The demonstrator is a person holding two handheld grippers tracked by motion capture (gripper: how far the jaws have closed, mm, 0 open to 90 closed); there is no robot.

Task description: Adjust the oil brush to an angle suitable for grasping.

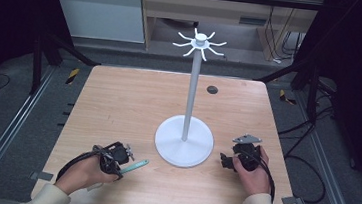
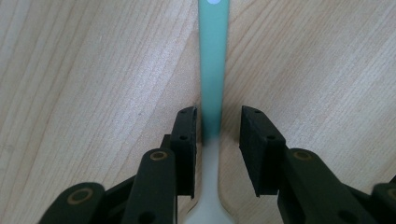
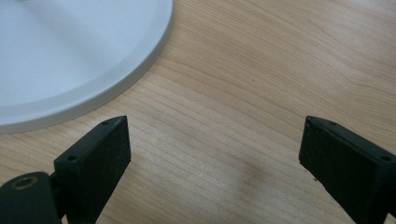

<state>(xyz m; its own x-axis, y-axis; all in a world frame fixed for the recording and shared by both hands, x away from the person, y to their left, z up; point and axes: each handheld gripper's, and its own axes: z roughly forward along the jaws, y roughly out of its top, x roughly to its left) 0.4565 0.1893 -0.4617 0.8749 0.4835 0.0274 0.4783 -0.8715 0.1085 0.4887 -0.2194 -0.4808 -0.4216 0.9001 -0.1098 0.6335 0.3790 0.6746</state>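
Observation:
A utensil with a teal handle (image 2: 212, 56) that turns white toward its wide end lies flat on the wooden table (image 1: 133, 102). My left gripper (image 2: 217, 123) straddles the handle near the colour change. Its left jaw is almost on the handle and its right jaw stands a small gap away, so it is open. In the high view the teal handle (image 1: 136, 166) pokes out to the right of the left gripper (image 1: 115, 160). My right gripper (image 3: 215, 140) is wide open over bare wood, next to the white stand's base (image 3: 70, 56). From above, this right gripper (image 1: 226, 160) sits just right of the base.
A white stand (image 1: 183, 141) with a round base, a tall pole and a ring of hooks (image 1: 199, 43) at the top rises in the table's middle. A small dark round inset (image 1: 212, 89) is at the far side. Black frame bars flank the table.

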